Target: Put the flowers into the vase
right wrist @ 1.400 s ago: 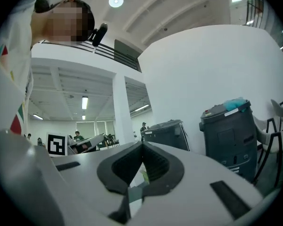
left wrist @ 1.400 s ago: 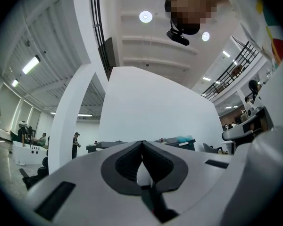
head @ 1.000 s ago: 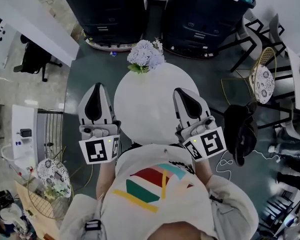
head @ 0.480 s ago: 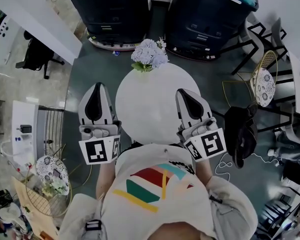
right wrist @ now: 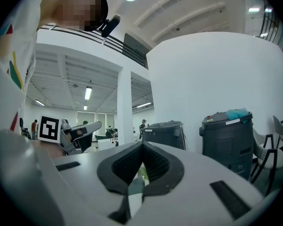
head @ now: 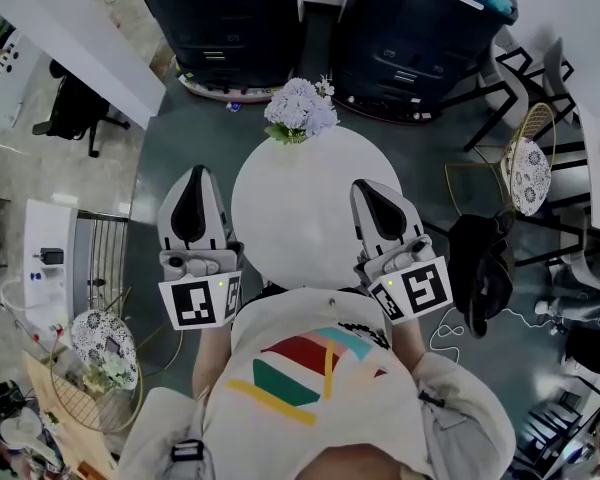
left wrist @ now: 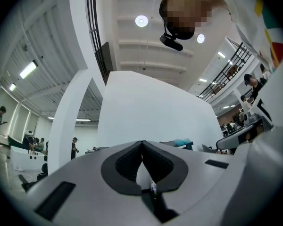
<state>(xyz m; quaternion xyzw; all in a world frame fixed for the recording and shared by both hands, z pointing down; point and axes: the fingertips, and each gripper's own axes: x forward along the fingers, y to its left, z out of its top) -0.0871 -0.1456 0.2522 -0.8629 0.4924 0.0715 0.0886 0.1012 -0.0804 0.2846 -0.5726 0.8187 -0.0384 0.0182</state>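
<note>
A bunch of pale lilac and white flowers with green leaves stands at the far edge of the round white table. The blooms hide whatever holds them, so no vase shows. My left gripper hangs beside the table's left edge, shut and empty. My right gripper is over the table's right edge, also shut and empty. In the left gripper view the jaws meet at the tips. The right gripper view shows its jaws closed too, with the left gripper off to the side.
Two big dark bins stand behind the table. A wire chair with a patterned cushion and a black chair are on the right. Another wire chair sits at lower left by a railing.
The head view has shifted a little, so the table and flowers sit slightly further right in the picture. Both grippers stay where they were, still shut.
</note>
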